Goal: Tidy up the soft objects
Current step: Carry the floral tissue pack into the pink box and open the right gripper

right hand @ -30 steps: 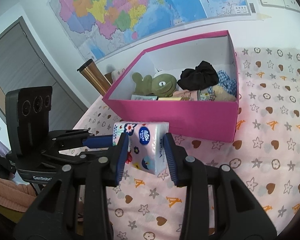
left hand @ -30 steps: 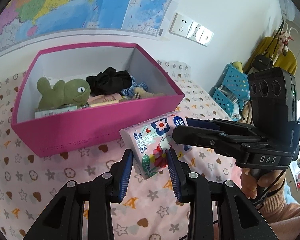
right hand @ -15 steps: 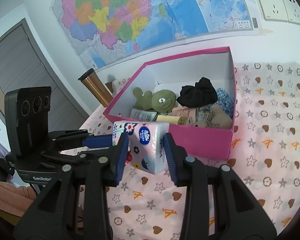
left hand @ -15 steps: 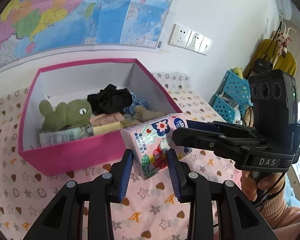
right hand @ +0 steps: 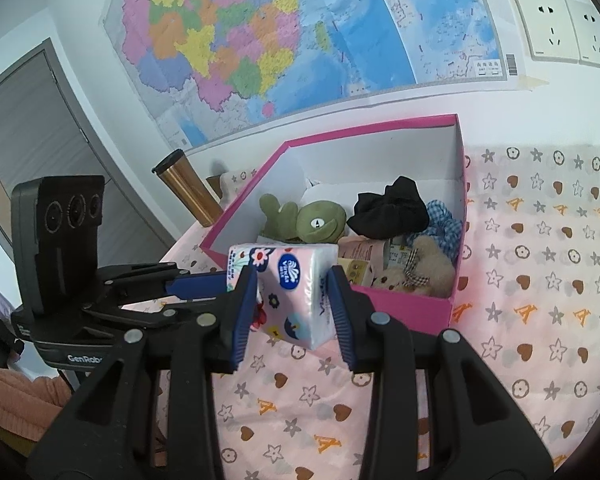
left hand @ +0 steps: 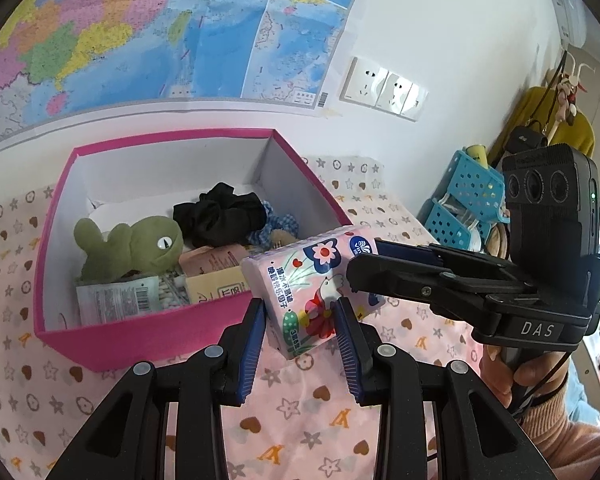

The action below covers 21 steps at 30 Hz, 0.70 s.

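Note:
A pink floral tissue pack (left hand: pixel 308 284) hangs in the air just in front of the open pink box (left hand: pixel 140 340). My left gripper (left hand: pixel 300 308) is shut on its near end, blue pads pressing both sides. My right gripper (left hand: pixel 364 268) comes in from the right and grips the other end. In the right wrist view the tissue pack (right hand: pixel 292 284) sits squeezed in the right gripper (right hand: pixel 293 280), with the left gripper (right hand: pixel 216 284) reaching in from the left. The box (right hand: pixel 400 312) holds a green plush (left hand: pixel 140 248), black fabric (left hand: pixel 220 216), a small teddy bear (right hand: pixel 424 268) and packets.
A pink patterned cloth (right hand: pixel 540 320) covers the table. A copper tumbler (right hand: pixel 192 192) stands left of the box near the wall. Blue perforated baskets (left hand: pixel 460 208) sit beyond the table's right end. A person's hand (left hand: pixel 512 372) holds the right gripper's handle.
Both grippers have risen a little with the tissue pack between them, so more of the box's inside shows. Both grips are unchanged.

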Each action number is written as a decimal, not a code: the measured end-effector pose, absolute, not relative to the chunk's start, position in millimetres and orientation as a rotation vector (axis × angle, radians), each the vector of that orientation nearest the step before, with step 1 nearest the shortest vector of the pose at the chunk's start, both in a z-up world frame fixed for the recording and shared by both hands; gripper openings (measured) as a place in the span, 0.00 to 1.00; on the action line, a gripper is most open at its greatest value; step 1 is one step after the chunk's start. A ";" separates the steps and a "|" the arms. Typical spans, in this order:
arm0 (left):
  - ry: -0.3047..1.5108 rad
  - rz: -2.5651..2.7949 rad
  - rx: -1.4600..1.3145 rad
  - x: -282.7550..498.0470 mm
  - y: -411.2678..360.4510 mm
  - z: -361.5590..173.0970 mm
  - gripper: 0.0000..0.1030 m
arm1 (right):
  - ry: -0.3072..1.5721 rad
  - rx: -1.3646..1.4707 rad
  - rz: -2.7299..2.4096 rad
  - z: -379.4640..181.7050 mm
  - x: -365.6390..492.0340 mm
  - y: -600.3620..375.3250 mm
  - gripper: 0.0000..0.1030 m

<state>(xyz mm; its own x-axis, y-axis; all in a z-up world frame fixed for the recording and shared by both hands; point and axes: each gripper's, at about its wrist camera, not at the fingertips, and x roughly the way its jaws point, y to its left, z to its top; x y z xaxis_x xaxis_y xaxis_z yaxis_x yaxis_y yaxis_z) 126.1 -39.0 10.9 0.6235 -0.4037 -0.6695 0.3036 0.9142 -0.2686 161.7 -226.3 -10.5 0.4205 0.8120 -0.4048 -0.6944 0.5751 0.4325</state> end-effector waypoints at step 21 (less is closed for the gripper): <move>0.786 -0.380 -0.140 148.4 -40.2 15.7 0.33 | 0.612 0.213 0.943 -4.1 187.7 -223.6 0.39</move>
